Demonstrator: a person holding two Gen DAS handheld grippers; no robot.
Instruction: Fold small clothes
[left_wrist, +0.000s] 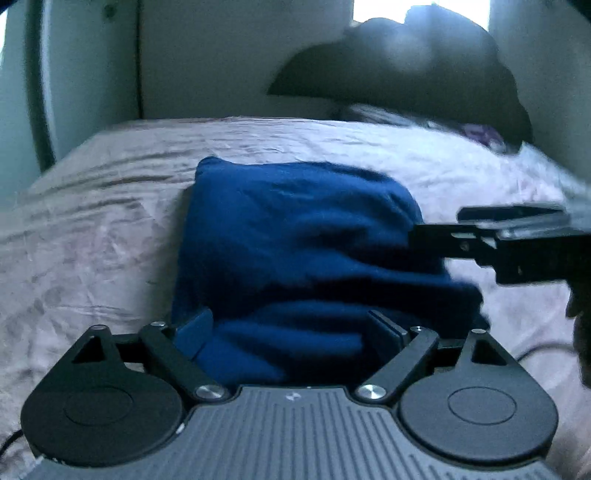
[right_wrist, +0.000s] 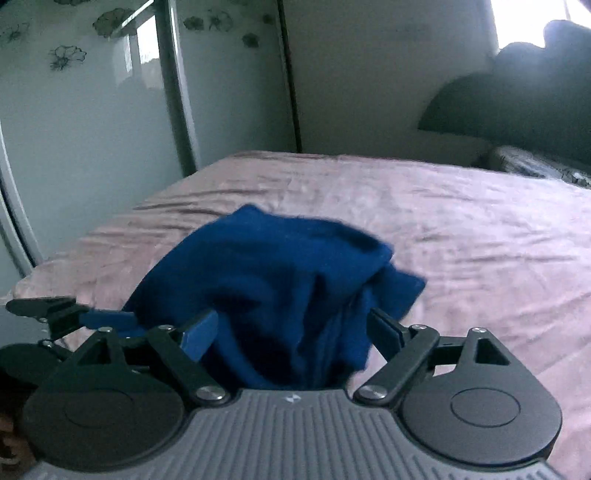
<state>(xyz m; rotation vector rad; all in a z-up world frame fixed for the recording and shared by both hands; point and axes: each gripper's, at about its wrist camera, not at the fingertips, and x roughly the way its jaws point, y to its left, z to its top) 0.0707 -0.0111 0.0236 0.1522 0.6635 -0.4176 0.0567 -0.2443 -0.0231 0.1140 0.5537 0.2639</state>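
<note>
Both grippers are wide open and hold nothing. The left gripper (left_wrist: 291, 332) and the right gripper (right_wrist: 291, 332) each have the blue cloth (left_wrist: 295, 236) lying right in front of them, bunched up on the pink bed sheet (left_wrist: 92, 221). The cloth stretches away from both. Farther back sits a dark pillow (left_wrist: 406, 70).

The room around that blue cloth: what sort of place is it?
Most likely a bedroom. The blue garment lies on a bed with a wrinkled pinkish sheet, a dark curved headboard stands at its far end, and a flower-patterned wardrobe door runs alongside.
</note>
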